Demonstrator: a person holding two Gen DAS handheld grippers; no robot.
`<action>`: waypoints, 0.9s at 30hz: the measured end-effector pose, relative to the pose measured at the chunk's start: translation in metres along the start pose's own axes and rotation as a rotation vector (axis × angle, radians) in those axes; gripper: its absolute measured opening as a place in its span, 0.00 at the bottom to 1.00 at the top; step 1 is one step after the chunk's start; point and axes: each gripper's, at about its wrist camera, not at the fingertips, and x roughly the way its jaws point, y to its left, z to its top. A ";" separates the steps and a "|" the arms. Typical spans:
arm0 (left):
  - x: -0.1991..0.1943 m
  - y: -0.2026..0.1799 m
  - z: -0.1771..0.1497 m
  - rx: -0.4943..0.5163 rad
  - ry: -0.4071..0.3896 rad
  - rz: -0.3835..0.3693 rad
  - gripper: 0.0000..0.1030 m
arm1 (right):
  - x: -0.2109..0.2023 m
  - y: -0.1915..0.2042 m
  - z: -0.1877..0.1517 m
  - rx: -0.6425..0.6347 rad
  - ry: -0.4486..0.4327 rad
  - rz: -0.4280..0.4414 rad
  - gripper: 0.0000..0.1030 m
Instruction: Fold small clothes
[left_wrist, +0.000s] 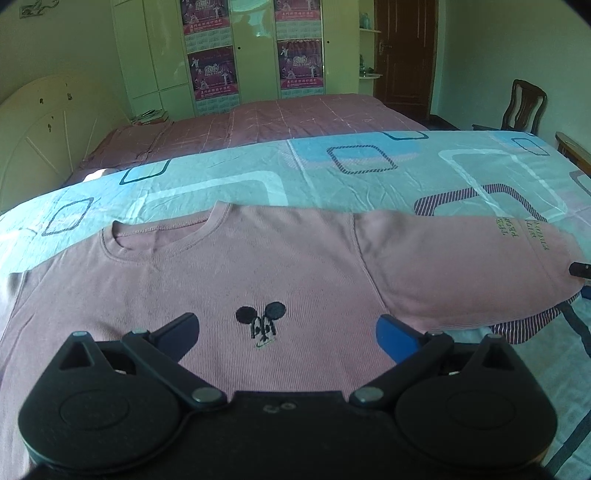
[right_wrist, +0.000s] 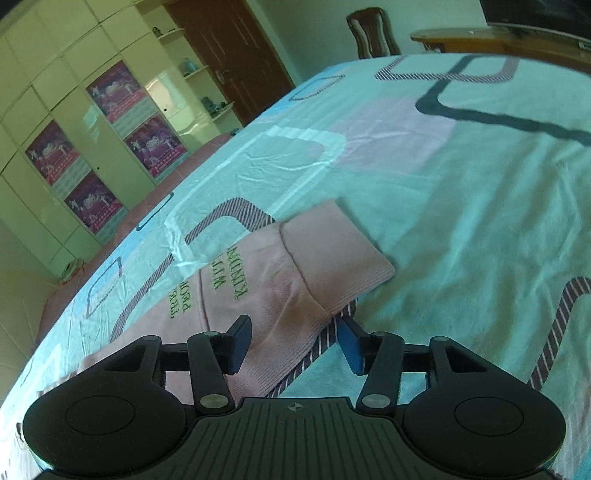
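Note:
A small pink long-sleeved sweater (left_wrist: 229, 273) lies flat, front up, on the patterned sheet, with a black mouse-ear emblem (left_wrist: 260, 321) on the chest. My left gripper (left_wrist: 288, 332) is open and empty, low over the chest, the emblem between its fingers. The sweater's right sleeve (left_wrist: 461, 266) stretches out to the right, with green lettering near the cuff. In the right wrist view my right gripper (right_wrist: 295, 347) is open, its fingers straddling the lower edge of that sleeve (right_wrist: 266, 295) near the cuff (right_wrist: 340, 251). A tip of the right gripper shows in the left wrist view (left_wrist: 581, 270).
The light blue sheet (left_wrist: 369, 177) with square patterns covers the work surface. A bed with a pink cover (left_wrist: 266, 125) lies behind, then a wardrobe with posters (left_wrist: 255, 51). A brown door (left_wrist: 404, 55), a wooden chair (left_wrist: 522, 105) and a wooden table (right_wrist: 498, 40) stand at the right.

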 end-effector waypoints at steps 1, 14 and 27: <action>0.000 0.000 0.000 0.000 -0.001 0.001 0.99 | -0.001 -0.002 0.000 0.010 -0.007 0.011 0.50; -0.006 0.093 -0.020 -0.124 0.067 0.043 0.94 | -0.019 0.023 0.008 -0.127 -0.082 -0.082 0.08; -0.004 0.237 -0.059 -0.226 0.056 0.017 0.88 | -0.054 0.257 -0.119 -0.526 -0.054 0.202 0.08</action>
